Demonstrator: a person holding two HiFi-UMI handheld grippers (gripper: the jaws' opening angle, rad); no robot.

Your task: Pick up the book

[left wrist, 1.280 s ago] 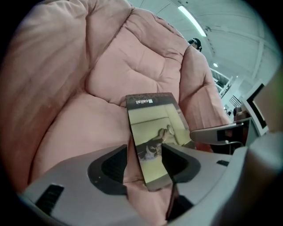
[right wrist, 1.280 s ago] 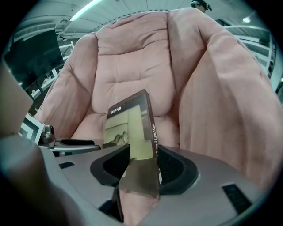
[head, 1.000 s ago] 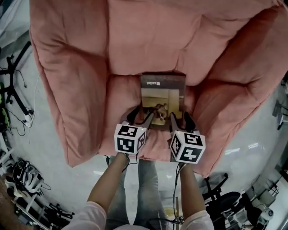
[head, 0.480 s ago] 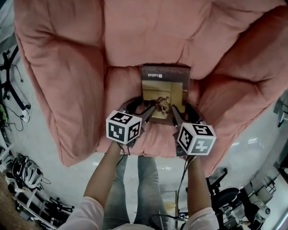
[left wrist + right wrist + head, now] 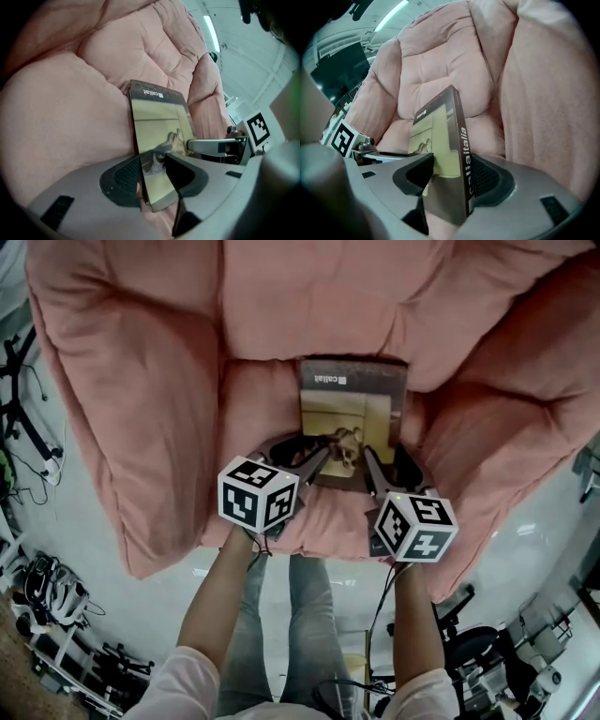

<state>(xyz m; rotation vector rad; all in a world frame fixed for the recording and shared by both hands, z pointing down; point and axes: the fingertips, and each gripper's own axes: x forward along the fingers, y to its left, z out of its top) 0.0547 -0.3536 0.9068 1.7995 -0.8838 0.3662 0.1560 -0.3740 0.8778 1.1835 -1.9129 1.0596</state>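
Grasp step: my left tool [image 5: 302,454] is closing around the book [image 5: 352,409] corner; right tool [image 5: 389,468] spread, astride its spine. Next: clamp both, lift.

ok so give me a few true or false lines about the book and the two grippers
The book's printed cover faces up toward the head camera. True.
The book lies on the floor. False: it rests on the pink armchair's seat.
A near corner of the book sits between the left gripper's jaws. True; those jaws are closing.
The right gripper is well clear of the book. False: the book's spine edge stands between its jaws.
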